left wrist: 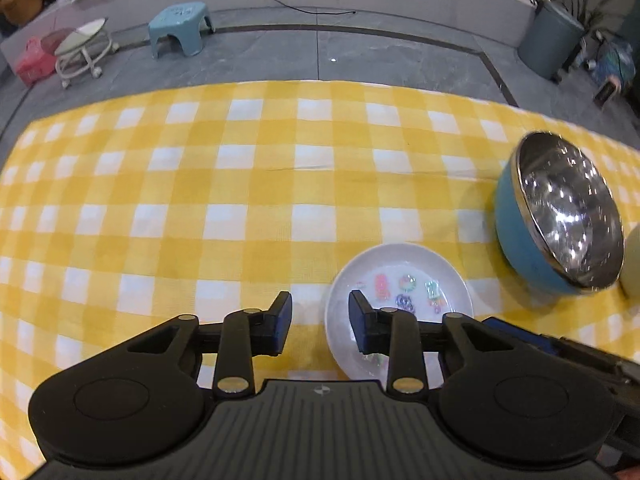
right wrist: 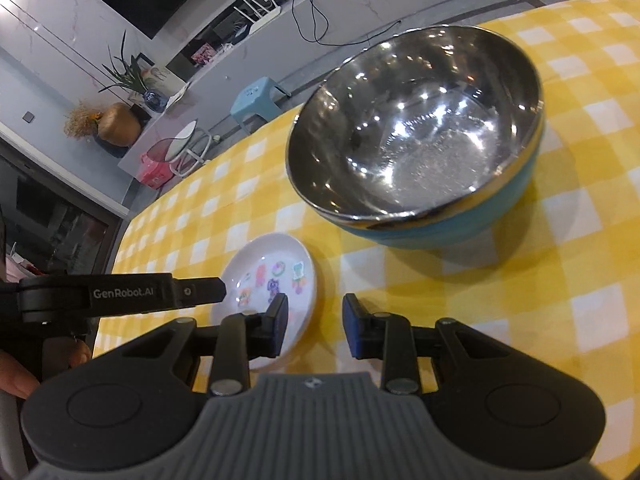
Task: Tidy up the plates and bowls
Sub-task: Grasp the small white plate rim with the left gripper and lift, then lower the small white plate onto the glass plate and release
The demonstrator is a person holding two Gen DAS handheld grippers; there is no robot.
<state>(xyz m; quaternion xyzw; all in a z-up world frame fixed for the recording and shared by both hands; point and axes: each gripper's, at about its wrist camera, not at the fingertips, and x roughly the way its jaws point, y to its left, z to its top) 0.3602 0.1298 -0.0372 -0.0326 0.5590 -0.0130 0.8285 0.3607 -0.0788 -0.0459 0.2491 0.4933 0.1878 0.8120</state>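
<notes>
Bowl (right wrist: pixel 416 136): mirror-bright metal inside, matt blue outside. Plate (left wrist: pixel 400 268): glossy white glaze. Tablecloth (left wrist: pixel 200 200): soft woven yellow-checked cloth.

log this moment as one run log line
left gripper: open, over plate edge | right gripper: open, empty | bowl: upright, apart from plate

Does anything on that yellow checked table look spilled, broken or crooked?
Nothing looks spilled or broken. The blue bowl with the shiny steel inside appears upright and empty, apart from the small white plate with cartoon pictures. A faint crease crosses the checked tablecloth. Both tools, left and right, are open and hold nothing.
</notes>
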